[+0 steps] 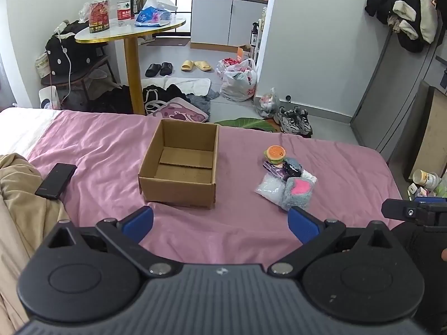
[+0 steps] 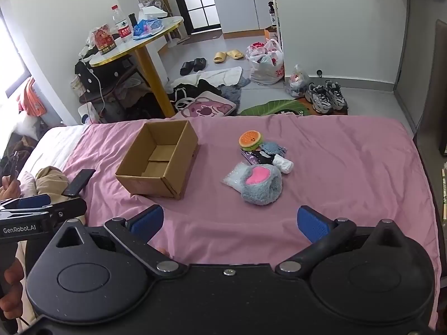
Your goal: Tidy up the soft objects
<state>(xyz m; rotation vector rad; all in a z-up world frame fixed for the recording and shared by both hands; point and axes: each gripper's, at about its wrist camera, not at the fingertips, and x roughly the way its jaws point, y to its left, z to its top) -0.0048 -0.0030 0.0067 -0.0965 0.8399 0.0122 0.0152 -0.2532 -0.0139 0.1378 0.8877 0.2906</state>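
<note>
So the fuzzy grey pouch [image 2: 262,186] with the pink heart patch is found at the near edge of a small pile on the pink bedsheet [image 2: 349,167], just right of the empty cardboard box [image 2: 157,162]. It looks light and squashy, so a pinch across the plush body is probably best, and it should be taken deep because the fluff gives. The burger squishy [image 2: 250,139] at the far end is likely springy too. A clear bag of beads [image 2: 236,177] is tucked beside the pouch and looks slippery. The right hand-held gripper [image 2: 230,223] is held spread wide and empty, short of the pile; the left hand-held gripper [image 1: 220,223] is likewise spread, pinching nothing.
</note>
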